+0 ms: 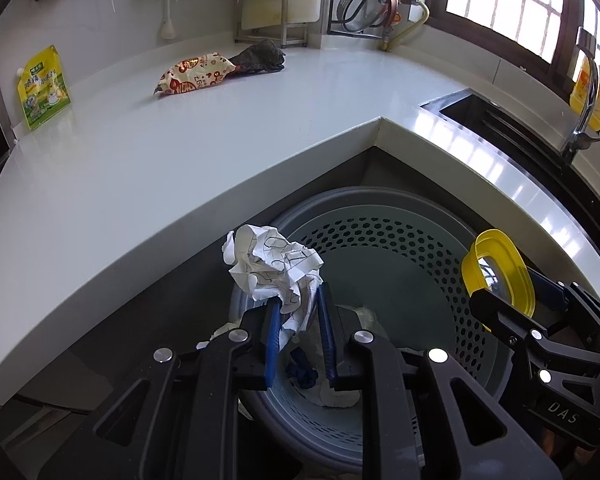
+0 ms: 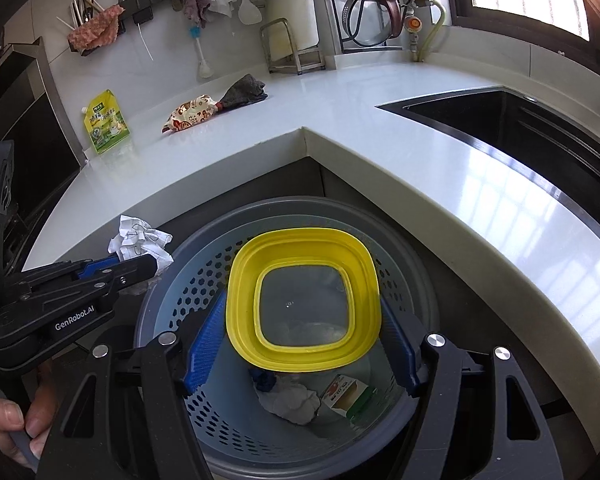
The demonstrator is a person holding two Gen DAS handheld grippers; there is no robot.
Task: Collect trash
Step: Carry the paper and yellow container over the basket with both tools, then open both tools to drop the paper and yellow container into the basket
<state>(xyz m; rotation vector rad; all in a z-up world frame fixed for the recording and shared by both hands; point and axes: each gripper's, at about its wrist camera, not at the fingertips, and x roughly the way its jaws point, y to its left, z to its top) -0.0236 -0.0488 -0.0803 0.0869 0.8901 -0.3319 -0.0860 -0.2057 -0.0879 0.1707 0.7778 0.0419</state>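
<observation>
The left hand-held gripper [image 1: 298,312] pinches crumpled paper [image 1: 274,266], light and soft, over the bin [image 2: 204,280]; the right hand-held gripper [image 2: 304,344] clamps a stiff, probably slippery yellow lid [image 2: 304,294] by its edges.

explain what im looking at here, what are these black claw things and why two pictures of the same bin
The black claws are hand-held grippers: a person carries one in each hand, each with a camera looking along its fingers. One picture is from the left gripper, which pinches a crumpled paper ball. The other is from the right gripper, which clamps a yellow-rimmed clear lid. Both hang over a perforated grey trash bin already holding some rubbish. On the white countertop lie a snack bag, a dark cloth and a green pouch.
</observation>
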